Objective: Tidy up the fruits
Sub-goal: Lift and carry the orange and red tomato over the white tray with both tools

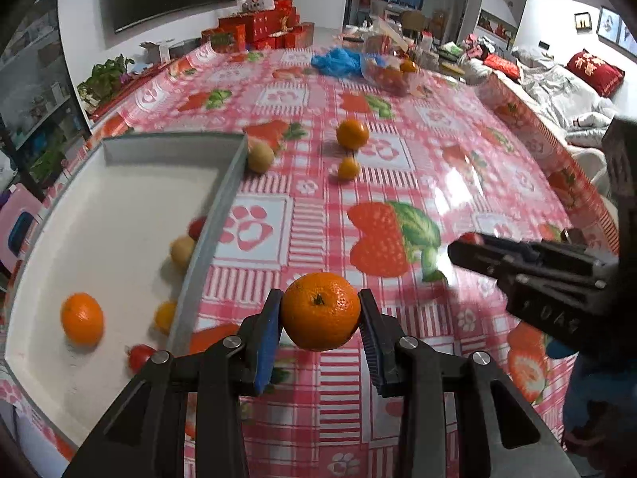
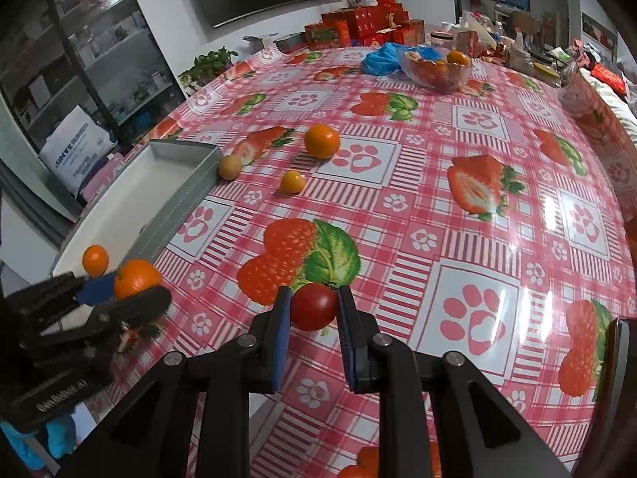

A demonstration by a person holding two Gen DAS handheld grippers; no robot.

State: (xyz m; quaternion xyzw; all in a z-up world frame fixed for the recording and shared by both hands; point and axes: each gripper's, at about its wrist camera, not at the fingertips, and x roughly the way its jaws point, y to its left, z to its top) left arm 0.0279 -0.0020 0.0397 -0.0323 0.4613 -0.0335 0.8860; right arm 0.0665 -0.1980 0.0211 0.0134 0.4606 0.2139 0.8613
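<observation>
My left gripper (image 1: 320, 310) pinches a mandarin (image 1: 320, 310) between its blue pads, just above the tablecloth (image 1: 458, 151) and right beside the long wall of the white tray (image 1: 207, 235) at the table's left edge. My right gripper (image 2: 314, 306) squeezes a cherry tomato (image 2: 314, 306) near the table's middle. Fruit already lies in the tray; three pieces wait loose beyond its far corner. The risk I judge: a round mandarin slipping from flat pads, or clipping the tray wall going over.
</observation>
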